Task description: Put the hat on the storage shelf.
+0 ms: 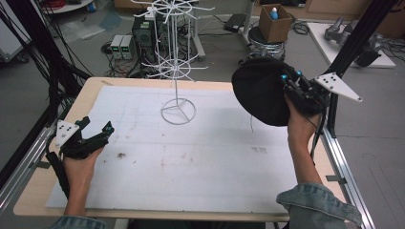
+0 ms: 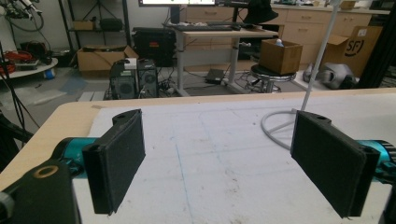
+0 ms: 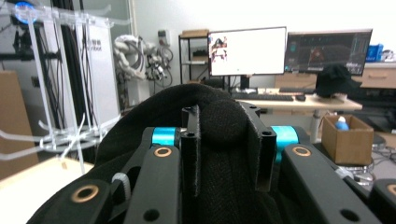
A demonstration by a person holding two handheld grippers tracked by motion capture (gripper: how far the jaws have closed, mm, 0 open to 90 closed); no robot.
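A black cap [image 1: 260,90] hangs in the air above the table's far right corner, pinched by my right gripper [image 1: 289,84]. In the right gripper view the jaws are shut on a fold of the black cap [image 3: 224,126]. A white wire display stand [image 1: 174,57] with hooked arms rises from a ring base [image 1: 178,110] at the middle back of the table. My left gripper [image 1: 98,130] rests low at the table's left side, open. Its two pads [image 2: 119,158] stand wide apart over the white mat with nothing between them.
A white mat [image 1: 191,152] covers most of the wooden table [image 1: 33,191]. Black frame rails [image 1: 341,162] run along both sides. Beyond the table stand a cardboard box [image 1: 274,21] on a stool, computer cases [image 1: 122,45] and cables on the floor.
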